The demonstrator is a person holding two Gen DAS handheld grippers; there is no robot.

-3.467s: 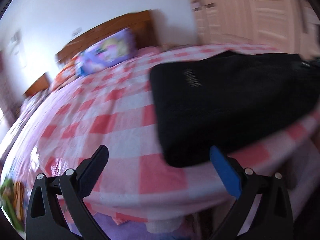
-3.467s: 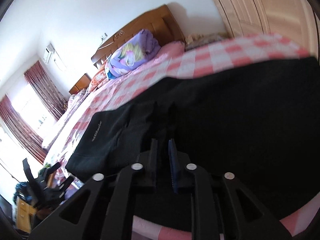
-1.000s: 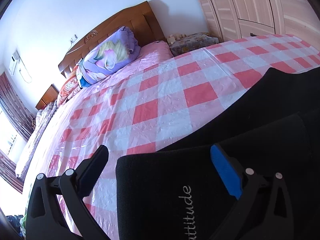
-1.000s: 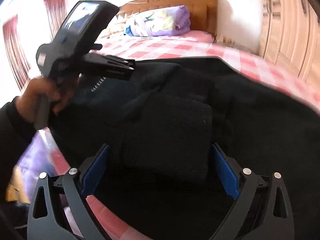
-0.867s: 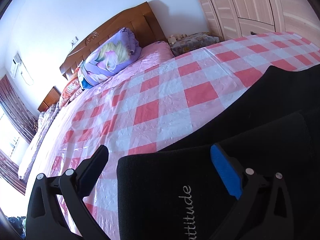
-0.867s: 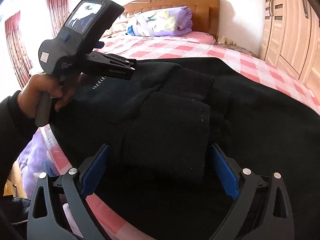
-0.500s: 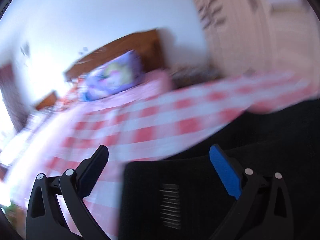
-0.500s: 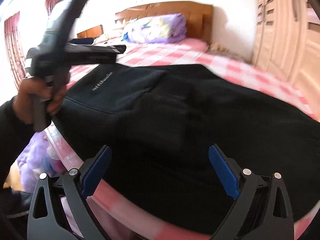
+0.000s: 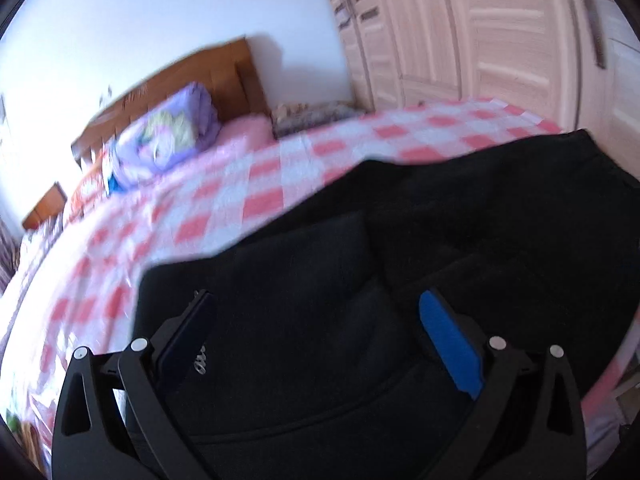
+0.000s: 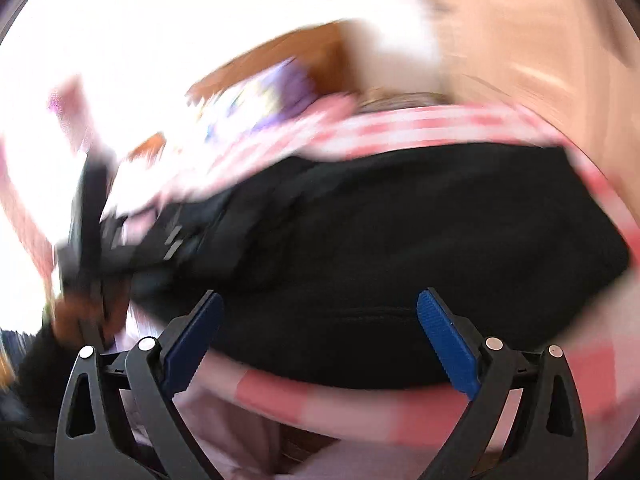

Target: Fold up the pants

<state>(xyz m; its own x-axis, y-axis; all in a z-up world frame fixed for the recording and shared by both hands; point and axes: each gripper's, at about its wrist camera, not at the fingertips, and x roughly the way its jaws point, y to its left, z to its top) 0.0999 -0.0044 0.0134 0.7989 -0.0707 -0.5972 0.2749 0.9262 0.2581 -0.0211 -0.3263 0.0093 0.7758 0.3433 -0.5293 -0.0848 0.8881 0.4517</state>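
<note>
Black pants [image 9: 460,240] lie folded in layers on the near corner of a bed with a pink-and-white checked cover [image 9: 248,200]. My left gripper [image 9: 316,308] hovers open just above the folded edge that carries pale lettering, with nothing between its fingers. The right wrist view is strongly blurred; there the same pants [image 10: 400,220] fill the middle. My right gripper [image 10: 318,312] stands open over the pants' near edge, holding nothing. The left gripper's body and the hand gripping it [image 10: 88,308] show at the left of that view.
A purple floral quilt [image 9: 164,136] is piled against the wooden headboard [image 9: 224,68] at the far end of the bed. Pale wardrobe doors [image 9: 480,32] line the right side. The bed edge [image 10: 360,396] drops off right below my right gripper.
Both grippers have pulled back and upward from the pants, still open. The left view has swung right, so more of the folded pants shows. The right view has become heavily blurred.
</note>
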